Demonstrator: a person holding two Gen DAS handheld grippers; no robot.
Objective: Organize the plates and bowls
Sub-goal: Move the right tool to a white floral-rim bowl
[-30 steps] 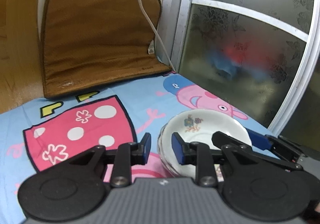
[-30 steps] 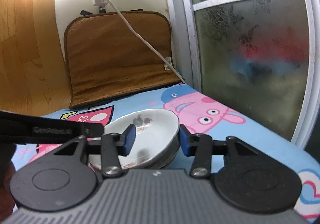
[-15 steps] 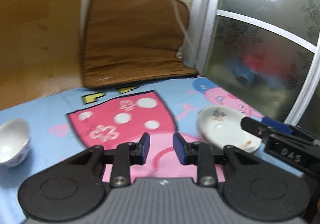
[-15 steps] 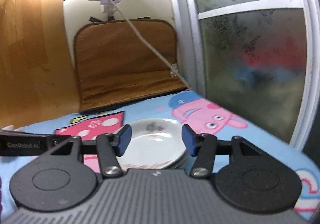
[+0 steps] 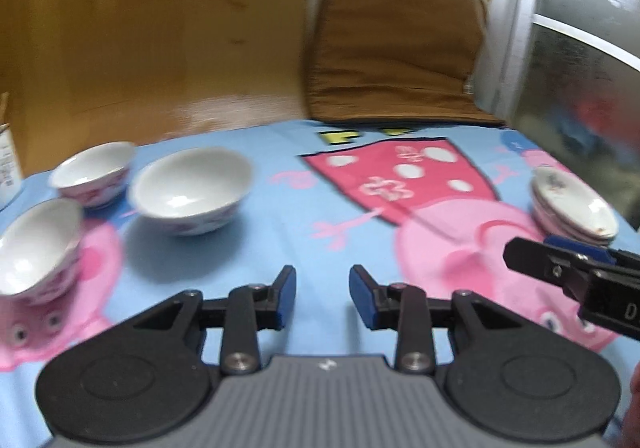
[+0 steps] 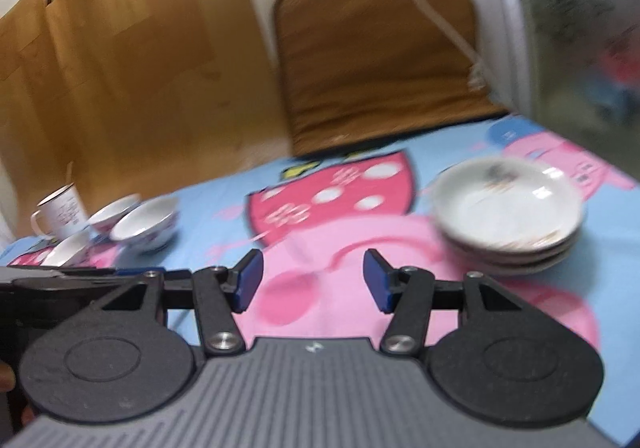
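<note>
A stack of white floral plates (image 6: 508, 214) sits on the blue cartoon cloth at the right; it also shows in the left wrist view (image 5: 572, 214). Three white bowls with pink pattern stand at the left: a big one (image 5: 192, 194), one behind it (image 5: 94, 172) and a near one (image 5: 36, 248). They also show in the right wrist view (image 6: 146, 222). My left gripper (image 5: 322, 298) is open and empty above the cloth, right of the bowls. My right gripper (image 6: 312, 284) is open and empty, left of the plate stack; its side shows in the left wrist view (image 5: 576, 276).
A white enamel mug (image 6: 60, 212) stands behind the bowls at the far left. A brown cushion (image 6: 380, 56) leans against the back wall. A frosted glass door (image 5: 592, 60) bounds the right side. A wooden panel (image 5: 160, 28) bounds the back left.
Both grippers have pulled back and swung left, away from the plate stack. The bowls have come into view. The right gripper has opened wider.
</note>
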